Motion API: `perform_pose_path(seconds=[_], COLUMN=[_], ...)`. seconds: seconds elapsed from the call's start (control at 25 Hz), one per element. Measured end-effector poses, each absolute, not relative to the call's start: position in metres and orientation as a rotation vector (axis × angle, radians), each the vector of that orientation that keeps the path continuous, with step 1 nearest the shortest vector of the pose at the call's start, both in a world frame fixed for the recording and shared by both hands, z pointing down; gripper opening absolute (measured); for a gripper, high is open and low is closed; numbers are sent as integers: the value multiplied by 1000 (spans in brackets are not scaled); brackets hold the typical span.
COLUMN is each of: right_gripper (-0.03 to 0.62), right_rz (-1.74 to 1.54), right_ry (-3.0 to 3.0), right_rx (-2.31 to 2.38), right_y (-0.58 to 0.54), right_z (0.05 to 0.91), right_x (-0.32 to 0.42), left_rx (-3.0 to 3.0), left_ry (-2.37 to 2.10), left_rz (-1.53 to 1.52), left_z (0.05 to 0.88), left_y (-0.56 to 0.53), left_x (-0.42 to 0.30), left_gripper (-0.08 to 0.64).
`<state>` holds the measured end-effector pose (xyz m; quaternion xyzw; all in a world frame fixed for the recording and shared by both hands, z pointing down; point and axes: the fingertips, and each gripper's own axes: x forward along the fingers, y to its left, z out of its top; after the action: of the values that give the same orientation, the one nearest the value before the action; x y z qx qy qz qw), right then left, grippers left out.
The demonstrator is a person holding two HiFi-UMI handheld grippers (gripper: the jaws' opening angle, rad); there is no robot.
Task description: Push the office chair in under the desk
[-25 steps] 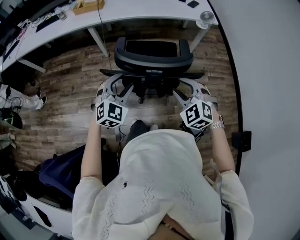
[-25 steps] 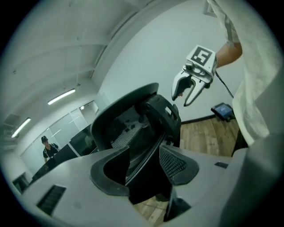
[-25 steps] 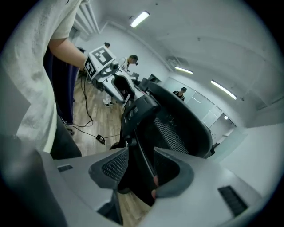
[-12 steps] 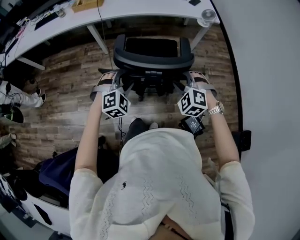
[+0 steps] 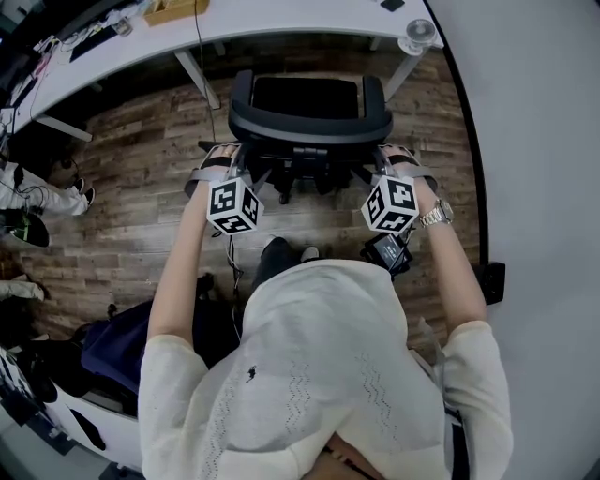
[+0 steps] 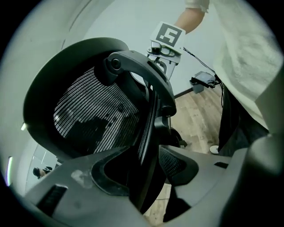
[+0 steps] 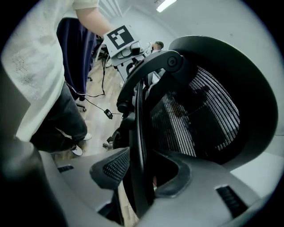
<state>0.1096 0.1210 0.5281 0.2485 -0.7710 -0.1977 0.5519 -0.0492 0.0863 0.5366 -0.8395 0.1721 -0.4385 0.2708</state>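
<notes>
A black mesh-backed office chair (image 5: 309, 117) stands on the wood floor, facing the white desk (image 5: 281, 19), its seat partly under the desk edge. My left gripper (image 5: 223, 157) is at the backrest's left edge and my right gripper (image 5: 396, 157) at its right edge. In the left gripper view the backrest's frame edge (image 6: 153, 111) runs between the jaws of the left gripper (image 6: 148, 166). These jaws have just been closing, and a sliver of floor still shows beside the frame. In the right gripper view the frame (image 7: 137, 115) likewise lies between the right gripper's (image 7: 142, 170) jaws, with a small gap.
Slanted white desk legs (image 5: 197, 80) flank the chair. A round white object (image 5: 415, 33) and a wooden box (image 5: 173, 11) sit on the desk. A dark blue bag (image 5: 131, 342) lies behind on the left. A white wall (image 5: 534, 187) runs along the right.
Both grippers have moved forward and down from behind the chair to the two side edges of its backrest, rolling as they went. The chair has barely shifted.
</notes>
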Motion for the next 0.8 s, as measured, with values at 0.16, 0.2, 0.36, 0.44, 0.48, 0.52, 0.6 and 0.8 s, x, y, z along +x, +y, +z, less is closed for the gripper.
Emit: perform_pose_path(seconds=[0.16,0.2,0.36,0.44,0.48,0.52,0.6,0.8], right_gripper=[158,158,156,156,156,156,158,158], right_rz=[-446,-438,-402,-398,-399,-402,-407,-399], right_ry=[-1867,-1874,-1889,-1892,-1894,-1895,-1898,-1907], right_rx=[616,621,627,630,633,638,654,669], right_y=[123,125,124,124,125,125,124,123], right_z=[530,531,531,531,531,531,531,530], right_x=[111,111,110,111,111,111,110,111], left_rx=[-2370,-2399,-2430,-2431,-2434,-2435,-2431,-2435], left_ry=[526,536,540,540,541,543,549,552], left_rz=[-1109,-1097,-1083,-1070,-1067,-1065,-1063,-1069], left_z=[538,538,537,538,538,539,538,537], left_y=[88,89,88,88,89,90,89,87], left_x=[-46,-45,-46,-45,-44,-44,-45,-45], left_gripper=[202,202,202,202,202,202,203,202])
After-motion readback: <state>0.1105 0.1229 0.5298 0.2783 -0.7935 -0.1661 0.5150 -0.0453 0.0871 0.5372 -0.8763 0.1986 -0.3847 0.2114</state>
